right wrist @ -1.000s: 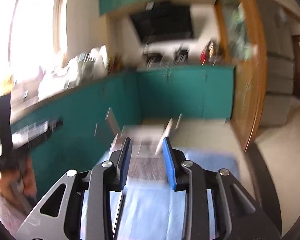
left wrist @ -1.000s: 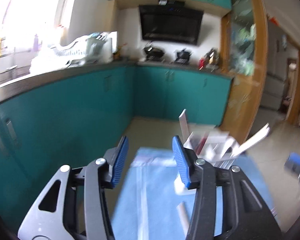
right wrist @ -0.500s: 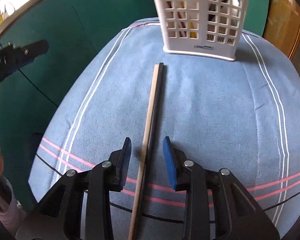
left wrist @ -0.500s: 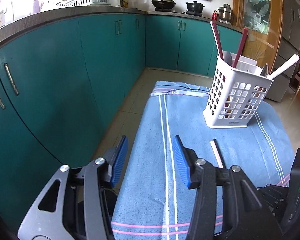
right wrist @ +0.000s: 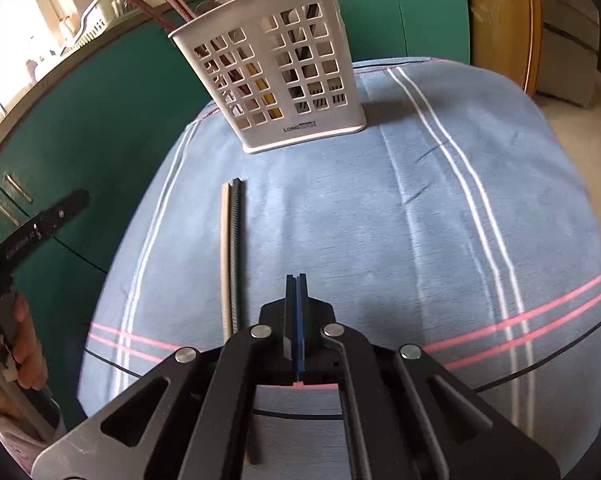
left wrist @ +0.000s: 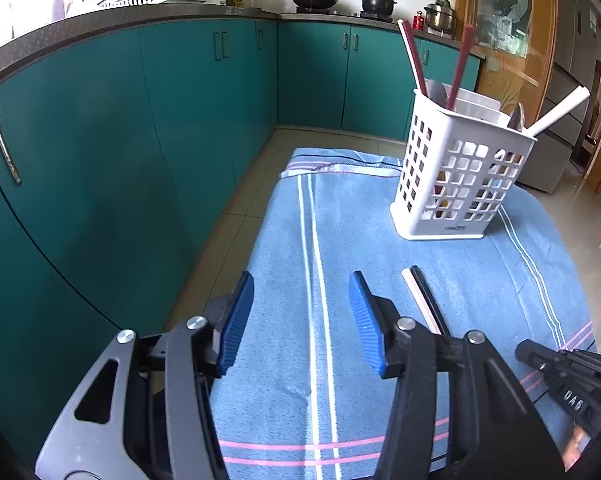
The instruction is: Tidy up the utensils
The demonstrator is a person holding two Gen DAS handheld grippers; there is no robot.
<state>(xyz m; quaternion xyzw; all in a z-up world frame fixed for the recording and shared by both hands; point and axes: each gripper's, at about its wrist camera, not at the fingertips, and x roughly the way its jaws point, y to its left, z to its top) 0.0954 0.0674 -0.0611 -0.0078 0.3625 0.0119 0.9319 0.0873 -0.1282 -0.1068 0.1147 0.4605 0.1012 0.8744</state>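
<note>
White basket (right wrist: 284,80) holds most utensils; two chopsticks (right wrist: 232,256) lie left of the closed, empty right tongs (right wrist: 296,284), left tongs (left wrist: 300,320) apart

A blue striped cloth (right wrist: 440,220) covers the worktop, and on it stand a white slotted basket (right wrist: 284,80) and, nearer, two chopsticks (right wrist: 231,256) lying side by side.

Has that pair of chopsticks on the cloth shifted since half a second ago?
Cannot tell. In the right wrist view the chopsticks now lie left of the shut right gripper, but they keep their place before the basket.
</note>
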